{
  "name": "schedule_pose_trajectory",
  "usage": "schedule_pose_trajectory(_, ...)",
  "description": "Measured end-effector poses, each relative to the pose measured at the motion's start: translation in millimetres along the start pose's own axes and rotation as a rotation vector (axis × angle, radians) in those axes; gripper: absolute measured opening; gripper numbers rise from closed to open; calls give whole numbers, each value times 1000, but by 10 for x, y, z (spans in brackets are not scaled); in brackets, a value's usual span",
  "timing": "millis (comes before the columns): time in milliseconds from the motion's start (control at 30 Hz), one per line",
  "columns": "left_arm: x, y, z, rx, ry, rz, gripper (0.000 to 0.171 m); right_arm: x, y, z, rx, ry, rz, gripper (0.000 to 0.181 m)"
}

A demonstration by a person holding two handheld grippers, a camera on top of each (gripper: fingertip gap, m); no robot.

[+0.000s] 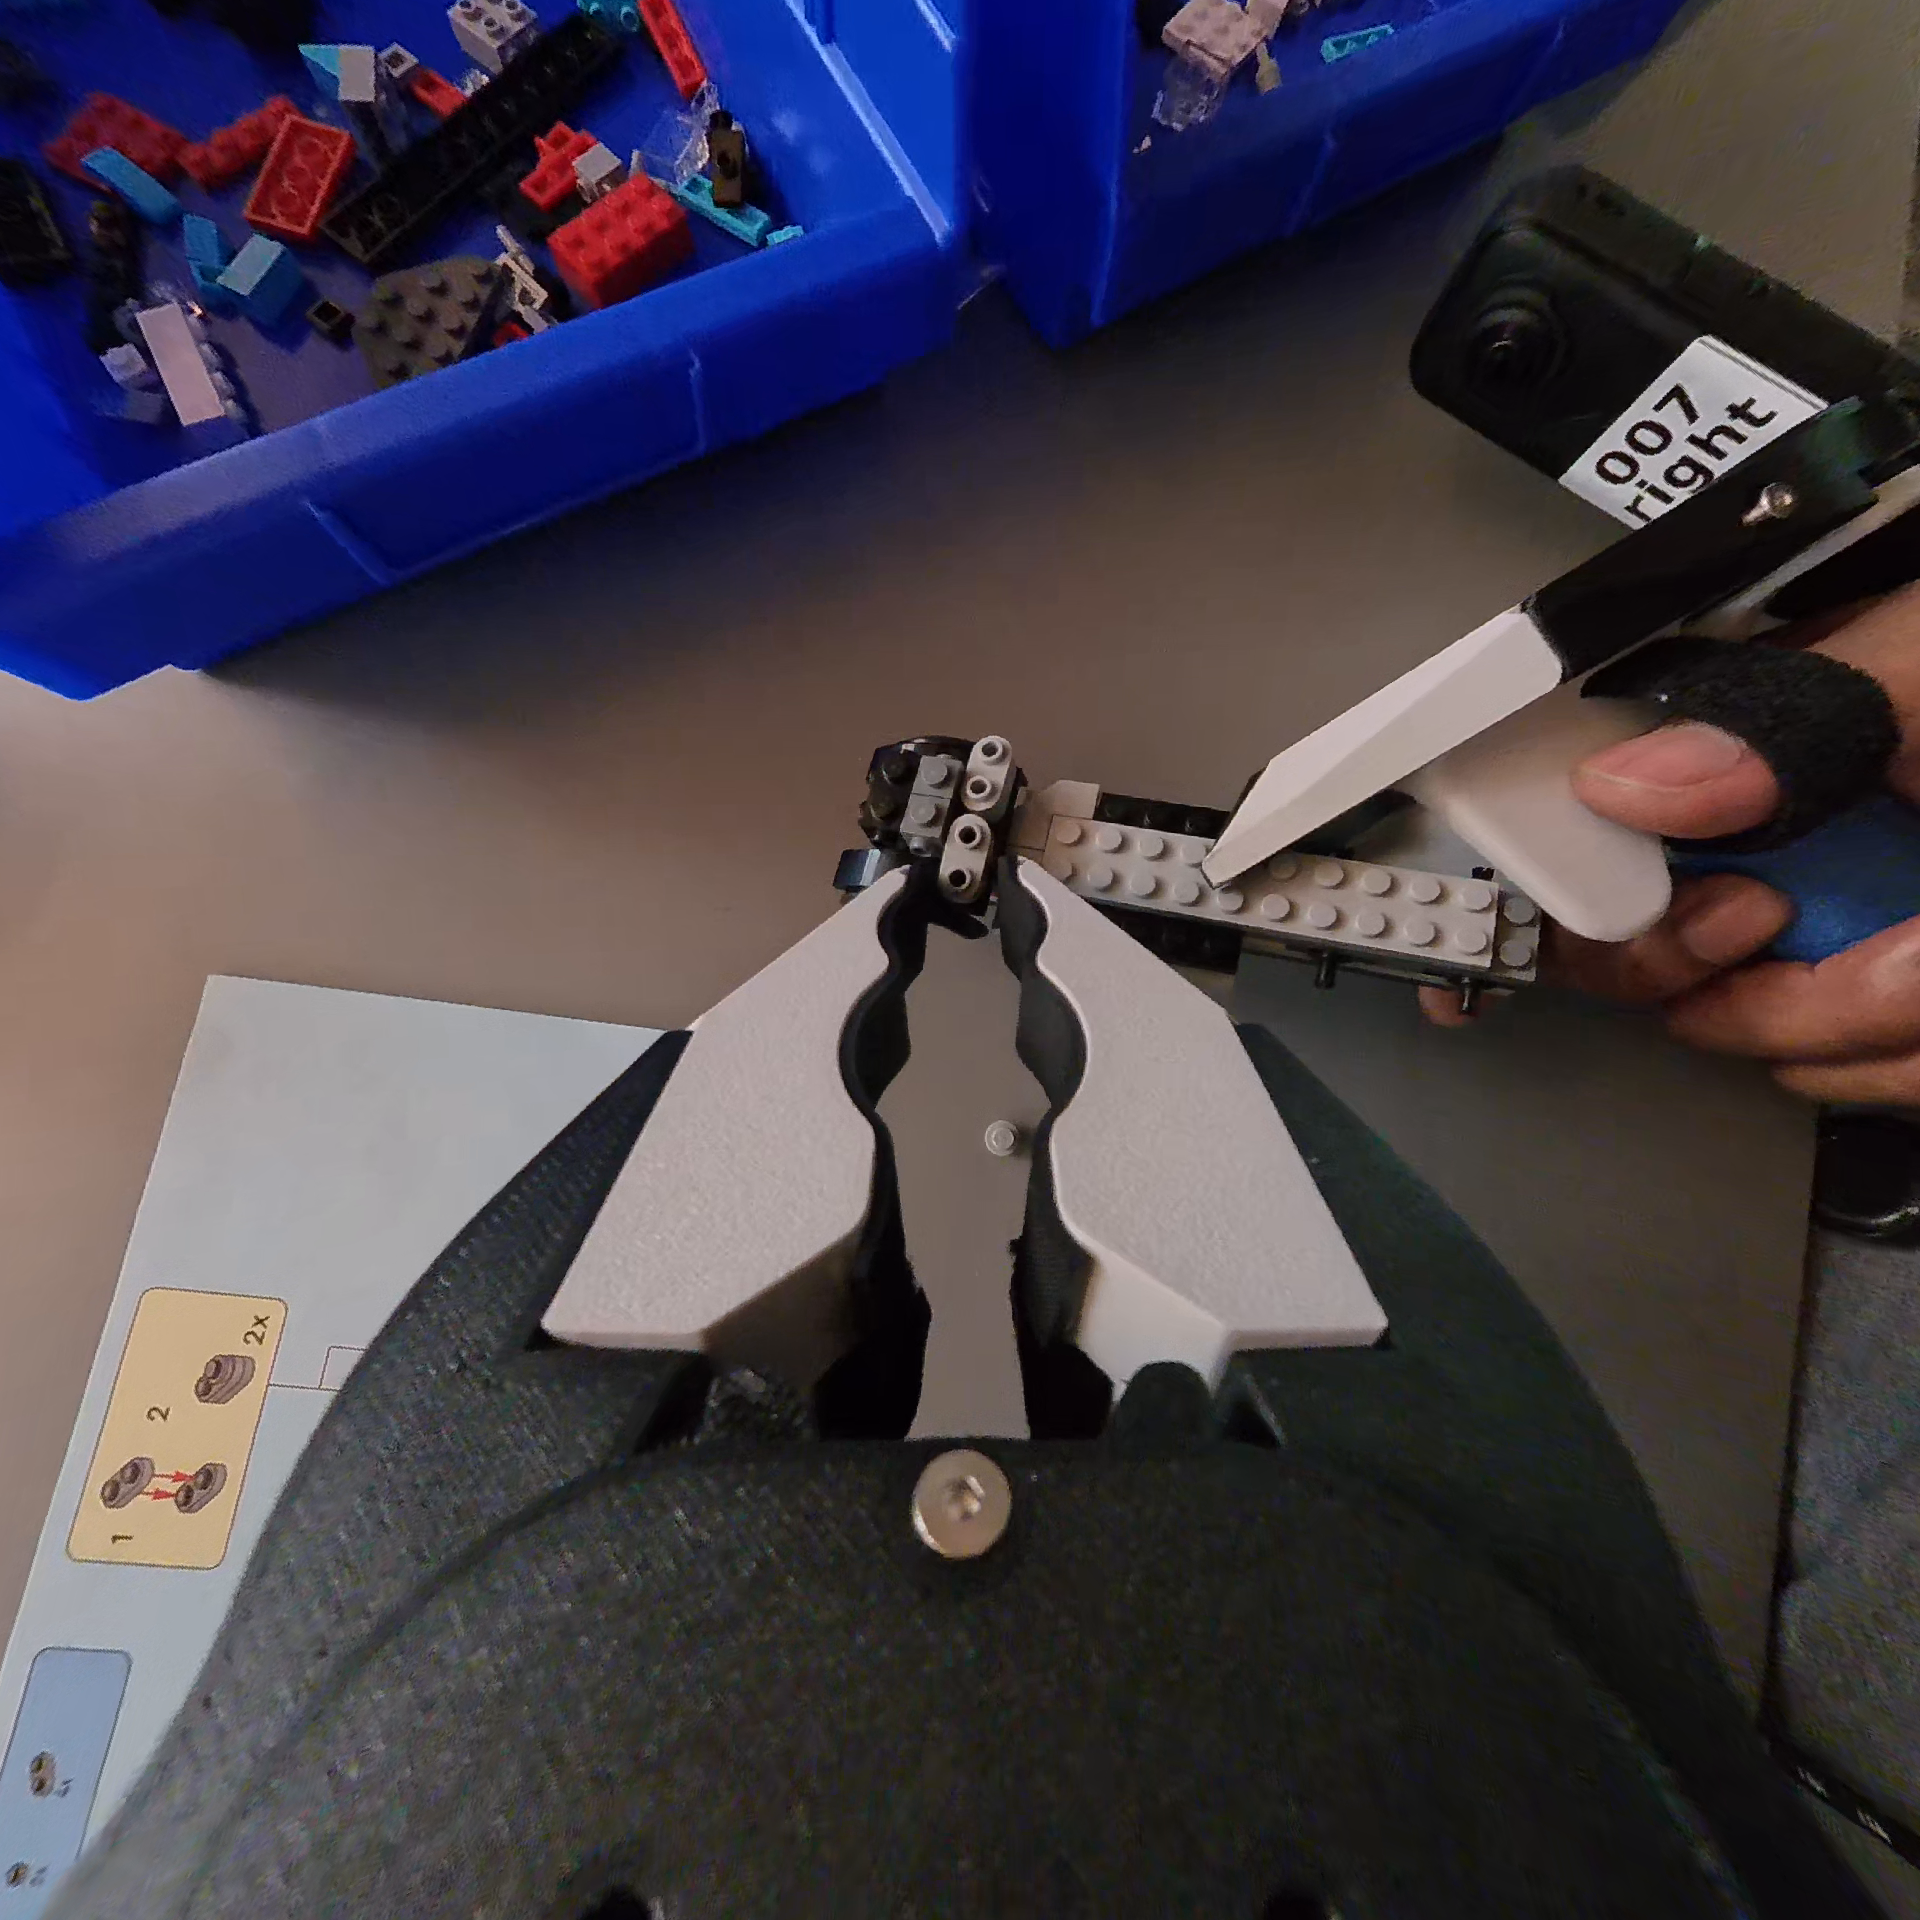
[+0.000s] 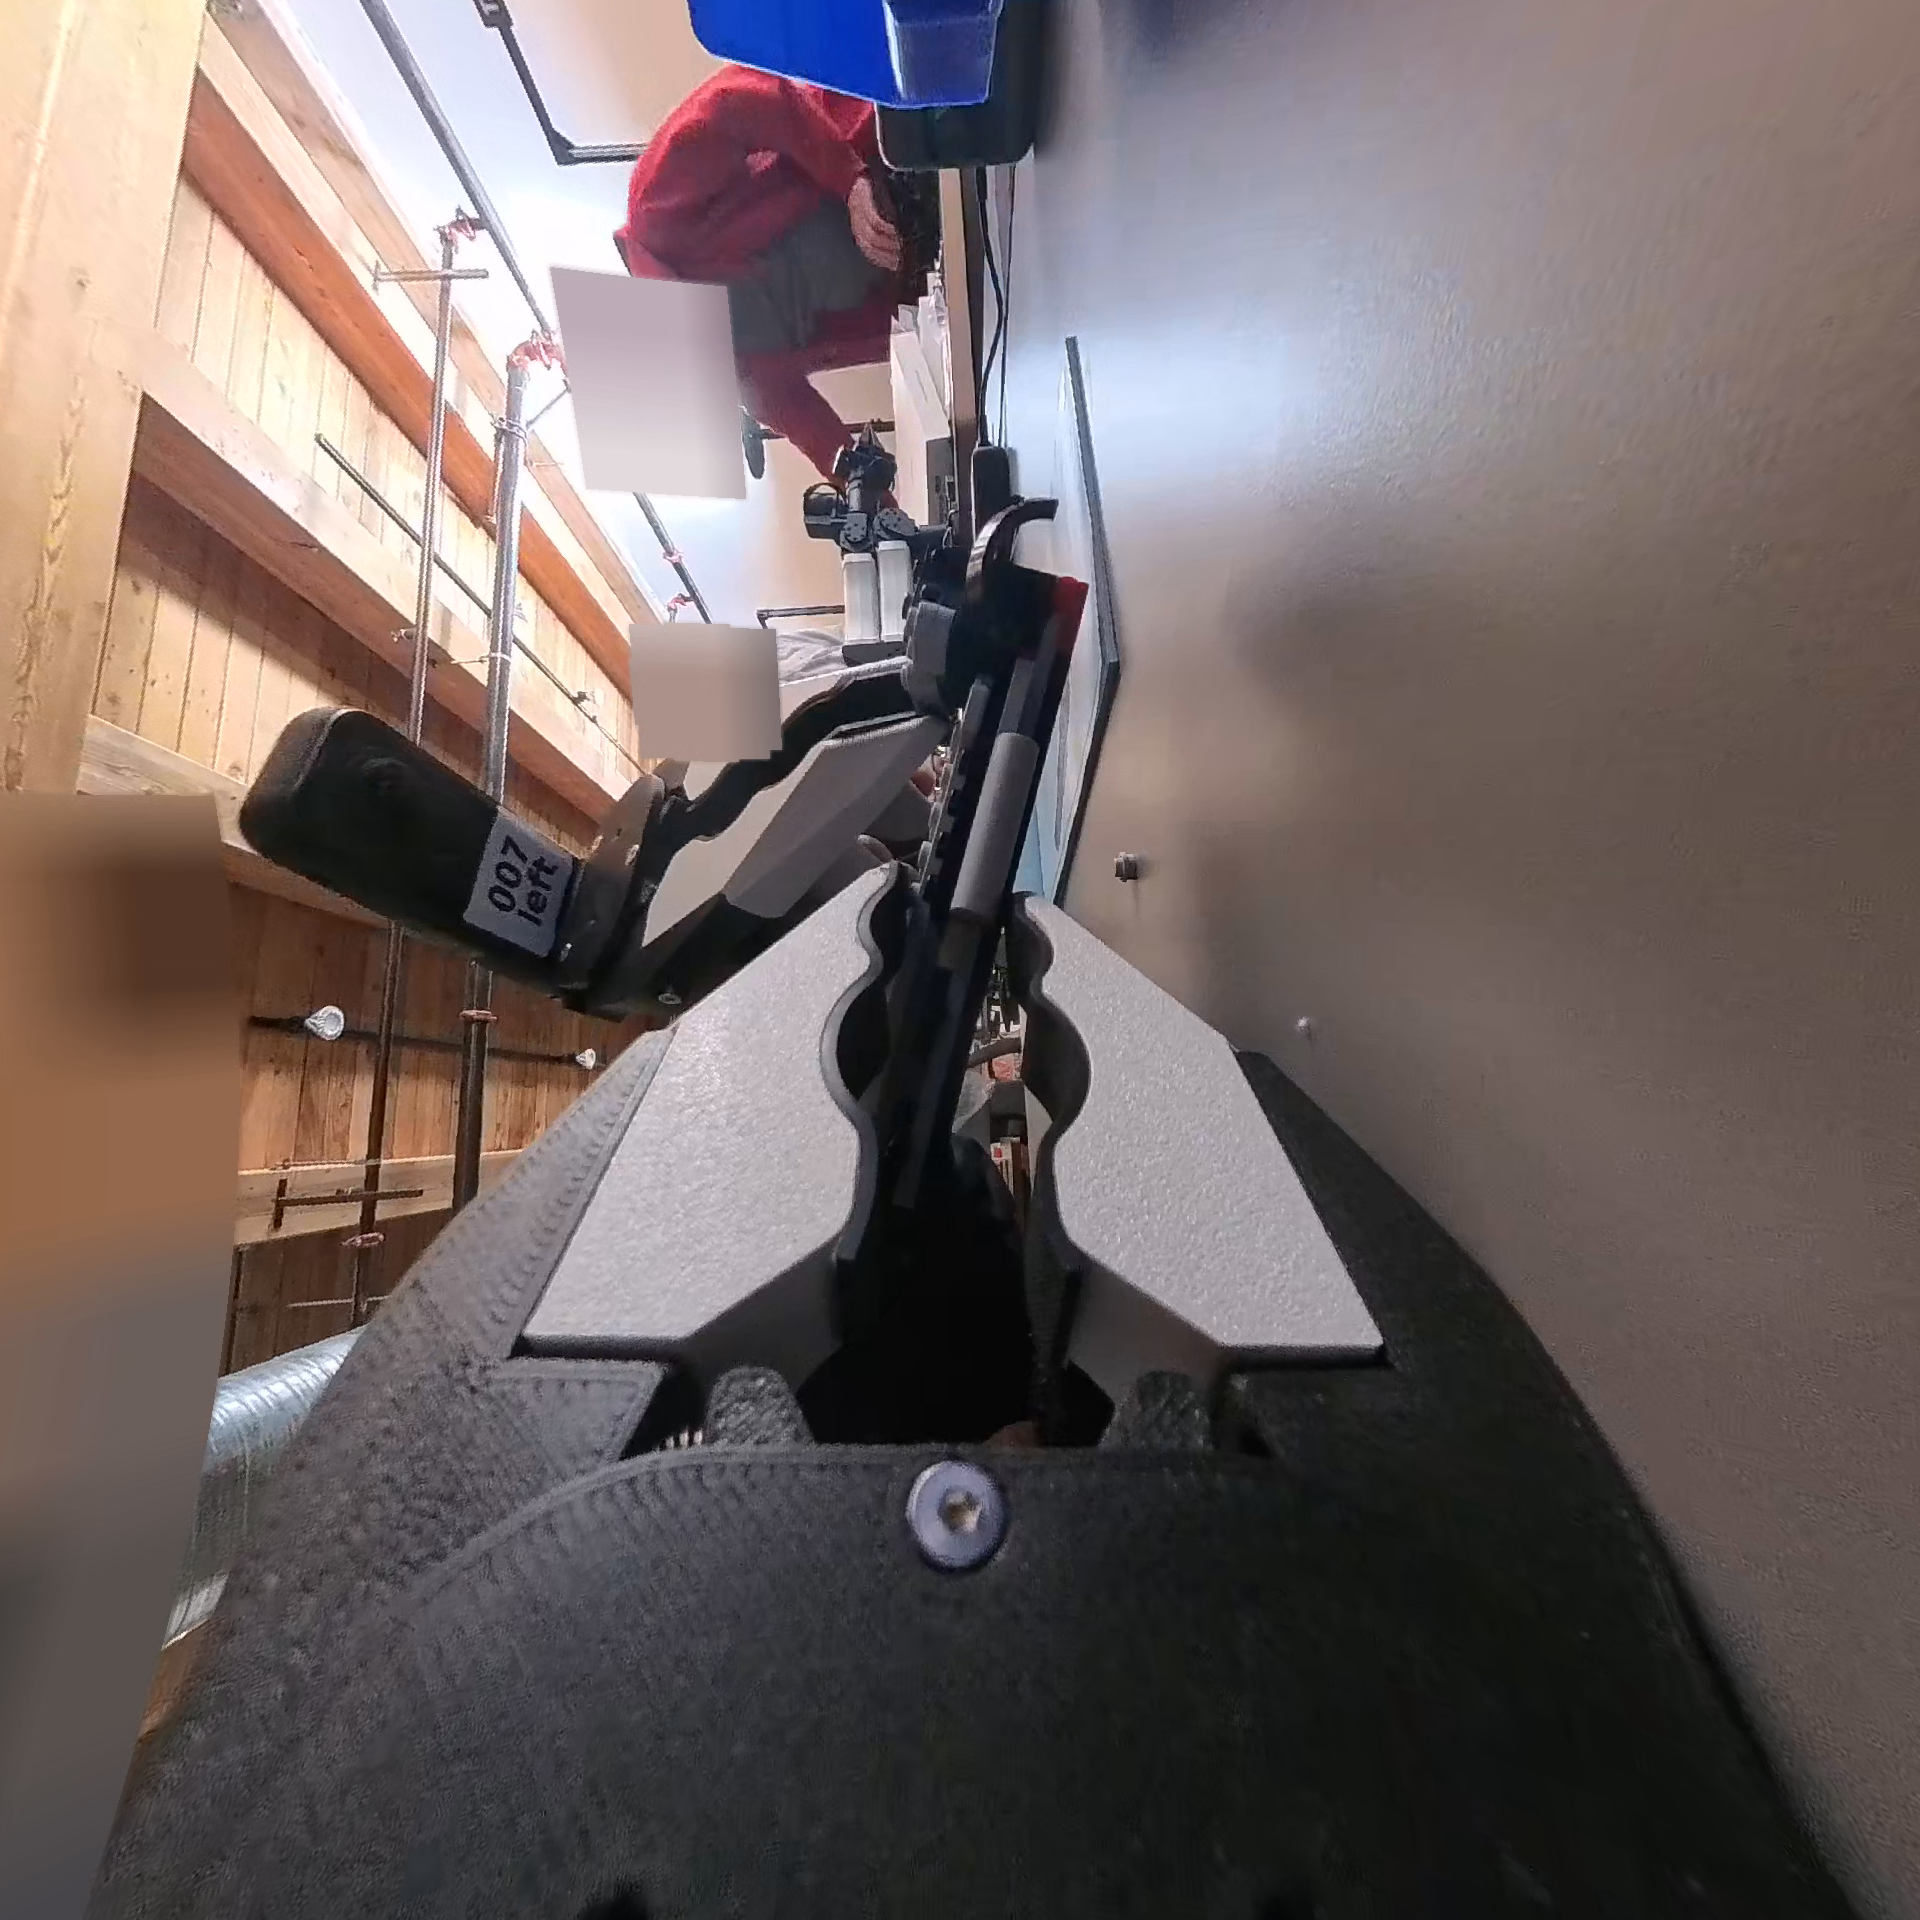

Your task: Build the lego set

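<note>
We grip the lego model over the worktop at both ends: left claw pinches its stubby nose, right claw clamps the tail, its long axis running between them.

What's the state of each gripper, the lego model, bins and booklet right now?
left gripper: shut on the lego model's front end
right gripper: shut on the model's rear
lego model: partly built, held by both grippers
blue bins: open, holding loose bricks
instruction booklet: flat on table, page showing

Two bins behind the lego model — booklet left-front.
</note>
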State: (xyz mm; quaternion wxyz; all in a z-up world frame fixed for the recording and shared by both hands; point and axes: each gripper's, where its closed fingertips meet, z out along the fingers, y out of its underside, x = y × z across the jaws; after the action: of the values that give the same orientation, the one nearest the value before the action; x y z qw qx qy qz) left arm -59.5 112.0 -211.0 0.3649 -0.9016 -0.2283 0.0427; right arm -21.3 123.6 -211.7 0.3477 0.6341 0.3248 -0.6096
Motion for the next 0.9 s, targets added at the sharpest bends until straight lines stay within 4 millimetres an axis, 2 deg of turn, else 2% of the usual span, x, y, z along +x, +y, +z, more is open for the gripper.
schedule_pose_trajectory(200, 4, -8, -1, 15, 12, -18, 18, -5, -5, -3, 6, -5, 1, 19)
schedule_pose_trajectory(333, -3, -34, -30, 57, 40, -94, 33, -8, -10, -6, 11, -10, 1, 19)
schedule_pose_trajectory(400, -55, -64, -80, 119, 61, -204, 41, -8, -11, -5, 13, -9, -2, 19)
schedule_pose_trajectory(500, -124, -91, -152, 244, 152, -463, 53, -10, -14, -7, 17, -11, -2, 19)
schedule_pose_trajectory(667, -96, -82, -157, 375, 380, -846, 54, -12, -23, -11, 24, -14, -13, 19)
schedule_pose_trajectory(900, -17, -88, -46, 404, 531, -1069, 52, -16, -34, -11, 33, -18, -23, 19)
